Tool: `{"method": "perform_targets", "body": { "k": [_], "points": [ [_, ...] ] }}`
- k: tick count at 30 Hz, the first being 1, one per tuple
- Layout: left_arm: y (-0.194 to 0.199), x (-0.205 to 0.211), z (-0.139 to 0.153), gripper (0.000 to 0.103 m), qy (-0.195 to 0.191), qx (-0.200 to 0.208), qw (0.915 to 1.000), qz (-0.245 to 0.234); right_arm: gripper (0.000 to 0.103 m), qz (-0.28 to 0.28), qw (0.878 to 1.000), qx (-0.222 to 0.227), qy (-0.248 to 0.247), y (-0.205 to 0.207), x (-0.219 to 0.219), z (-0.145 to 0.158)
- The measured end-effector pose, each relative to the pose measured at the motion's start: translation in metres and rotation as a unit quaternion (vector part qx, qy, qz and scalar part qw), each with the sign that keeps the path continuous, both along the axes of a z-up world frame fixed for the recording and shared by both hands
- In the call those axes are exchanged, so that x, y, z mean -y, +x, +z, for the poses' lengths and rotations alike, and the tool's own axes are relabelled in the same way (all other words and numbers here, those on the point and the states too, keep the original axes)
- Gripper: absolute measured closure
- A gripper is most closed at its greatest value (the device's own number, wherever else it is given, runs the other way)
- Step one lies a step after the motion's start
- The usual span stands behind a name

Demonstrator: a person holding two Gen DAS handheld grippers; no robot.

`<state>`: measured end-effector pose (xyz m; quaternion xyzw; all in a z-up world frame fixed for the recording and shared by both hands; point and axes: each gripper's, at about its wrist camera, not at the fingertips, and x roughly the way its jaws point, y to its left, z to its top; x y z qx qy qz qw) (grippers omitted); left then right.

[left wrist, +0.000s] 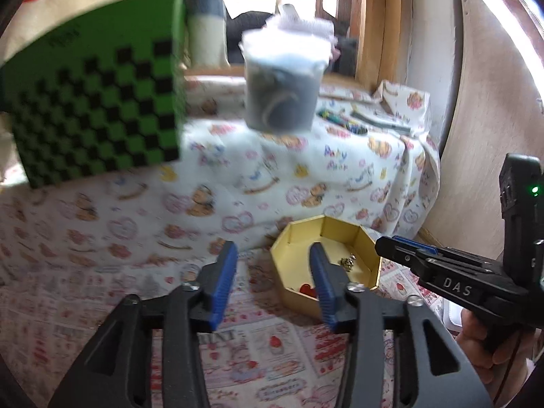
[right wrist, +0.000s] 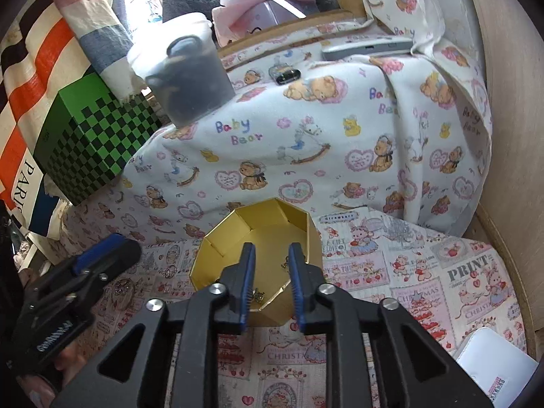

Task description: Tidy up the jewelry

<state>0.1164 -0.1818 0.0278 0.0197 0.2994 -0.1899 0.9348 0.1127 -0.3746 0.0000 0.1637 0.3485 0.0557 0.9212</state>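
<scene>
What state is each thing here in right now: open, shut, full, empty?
Gold octagonal cardboard box: lid off, small jewelry pieces inside.
Left gripper: open, holding nothing.
Right gripper: slightly open above the box, nothing gripped.
Clear plastic tub with white lid: closed, dark contents.
Green-and-black checkered box: closed.

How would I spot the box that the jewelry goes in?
Find the white bear-print cloth draped over the raised ledge. At its foot, on the pink patchwork fabric, sits the gold box. It alone is eight-sided, open-topped and shiny yellow inside, unlike the green checkered box further left.
</scene>
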Motion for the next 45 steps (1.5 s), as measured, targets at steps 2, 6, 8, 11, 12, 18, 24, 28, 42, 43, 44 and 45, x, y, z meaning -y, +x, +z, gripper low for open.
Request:
{"method": "perform_targets", "body": {
  "k": [2,6,8,11,12,18,24,28,42,43,44,45],
  "points": [
    [-0.008,-0.007,0.007,0.036,-0.009,0.014,0.9999,0.005,0.078,0.005,1.0,0.004,-0.002,-0.002,-0.004,0.003],
    [-0.021,-0.021,0.017,0.028,-0.027,0.031,0.9991,0.014,0.074,0.007,1.0,0.013,-0.013,-0.006,-0.009,0.007],
    [-0.026,-0.028,0.021,0.023,-0.031,0.039,0.9986,0.019,0.063,0.005,1.0,0.02,-0.02,-0.009,-0.011,0.01],
    [-0.034,-0.037,0.028,0.019,-0.032,0.05,0.998,0.024,0.05,0.002,0.999,0.036,-0.032,-0.014,-0.016,0.016],
    [-0.036,-0.039,0.029,0.016,-0.031,0.052,0.9978,0.026,0.05,0.003,0.998,0.041,-0.037,-0.016,-0.019,0.019],
    [-0.051,-0.06,0.038,0.007,-0.021,0.081,0.9956,0.042,0.032,0.008,0.996,0.074,-0.052,-0.029,-0.031,0.03],
    [-0.065,-0.074,0.041,0.005,0.0,0.107,0.9927,0.056,0.027,0.009,0.994,0.086,-0.066,-0.035,-0.04,0.034],
    [-0.075,-0.081,0.042,0.004,0.003,0.116,0.9908,0.069,0.019,0.004,0.993,0.093,-0.072,-0.038,-0.044,0.035],
    [-0.07,-0.101,0.03,0.003,0.007,0.114,0.9889,0.095,0.018,0.007,0.991,0.091,-0.097,-0.037,-0.053,0.031],
    [-0.067,-0.105,0.027,0.002,0.006,0.108,0.9892,0.099,0.018,0.008,0.991,0.09,-0.099,-0.037,-0.054,0.03],
    [-0.064,-0.109,0.024,0.002,0.003,0.103,0.9892,0.104,0.018,0.007,0.991,0.088,-0.099,-0.037,-0.054,0.029],
    [-0.06,-0.113,0.02,0.003,0.0,0.097,0.9893,0.109,0.018,0.007,0.991,0.086,-0.1,-0.036,-0.054,0.028]
  ]
}}
